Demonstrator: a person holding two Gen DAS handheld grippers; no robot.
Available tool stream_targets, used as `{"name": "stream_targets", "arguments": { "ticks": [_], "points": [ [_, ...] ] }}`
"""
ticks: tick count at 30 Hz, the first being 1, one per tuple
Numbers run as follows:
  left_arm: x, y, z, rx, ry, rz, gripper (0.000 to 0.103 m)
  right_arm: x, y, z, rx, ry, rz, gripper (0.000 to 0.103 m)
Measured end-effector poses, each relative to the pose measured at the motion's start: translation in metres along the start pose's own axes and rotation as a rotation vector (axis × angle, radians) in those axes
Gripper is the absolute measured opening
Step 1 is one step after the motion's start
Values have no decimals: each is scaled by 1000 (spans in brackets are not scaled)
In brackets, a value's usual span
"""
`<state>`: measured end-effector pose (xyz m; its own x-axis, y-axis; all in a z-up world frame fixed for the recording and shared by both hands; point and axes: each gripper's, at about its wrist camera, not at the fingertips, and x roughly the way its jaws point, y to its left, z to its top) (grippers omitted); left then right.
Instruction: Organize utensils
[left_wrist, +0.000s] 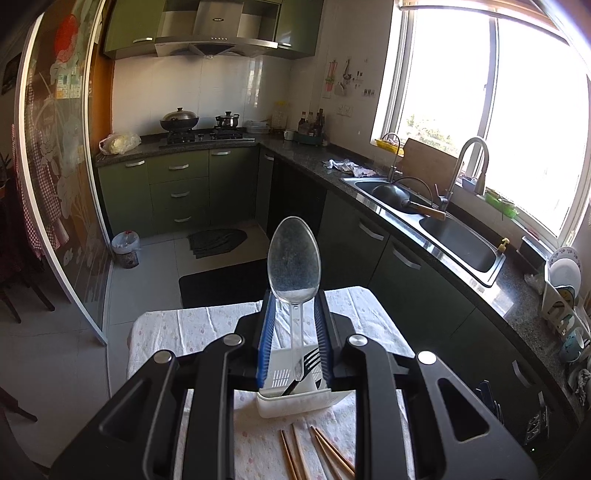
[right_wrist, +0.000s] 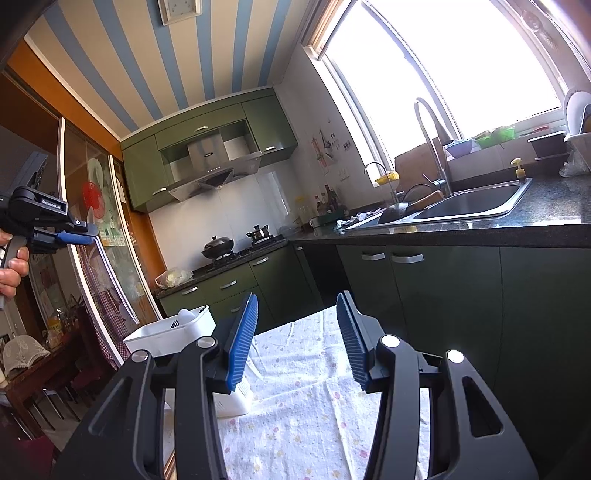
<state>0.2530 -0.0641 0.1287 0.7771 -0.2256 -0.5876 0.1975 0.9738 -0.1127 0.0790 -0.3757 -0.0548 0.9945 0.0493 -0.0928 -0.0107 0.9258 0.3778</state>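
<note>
My left gripper (left_wrist: 293, 299) is shut on a clear plastic spoon (left_wrist: 294, 258), bowl pointing up and away, held above a white utensil holder (left_wrist: 299, 398) that has a black fork (left_wrist: 308, 363) in it. Several wooden chopsticks (left_wrist: 317, 454) lie on the flowered tablecloth (left_wrist: 192, 328) in front of the holder. In the right wrist view the left gripper (right_wrist: 86, 236) shows at far left, high above the table, holding the spoon (right_wrist: 90, 218). My right gripper (right_wrist: 297, 306) is open and empty over the tablecloth (right_wrist: 306, 406), with the holder (right_wrist: 173, 332) to its left.
A dark granite counter (left_wrist: 461, 273) with a steel double sink (left_wrist: 454, 236) and tap runs along the right under a bright window. A dish rack (left_wrist: 565, 295) stands at far right. Green cabinets, a stove with pots (left_wrist: 181, 122), a bin (left_wrist: 126, 249) and floor mats lie beyond the table.
</note>
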Motion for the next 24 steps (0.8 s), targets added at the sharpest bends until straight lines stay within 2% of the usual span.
{"name": "stream_targets", "arguments": {
  "ticks": [10,15,18,20,22,24],
  "points": [
    [54,2,-34,24,127,49,21,-9,-2,6,9,-2,6,46],
    [72,2,-56,34,206,42,21,-12,3,9,1,34,35,46],
    [71,4,-67,39,227,33,33,-10,12,11,-16,85,72,46],
    [67,8,-73,35,240,24,49,-5,20,11,-36,135,100,46],
    [62,10,-79,29,251,5,58,4,31,10,-67,205,137,46],
    [55,11,-87,34,260,-10,58,17,44,4,-113,312,179,46]
  ]
}}
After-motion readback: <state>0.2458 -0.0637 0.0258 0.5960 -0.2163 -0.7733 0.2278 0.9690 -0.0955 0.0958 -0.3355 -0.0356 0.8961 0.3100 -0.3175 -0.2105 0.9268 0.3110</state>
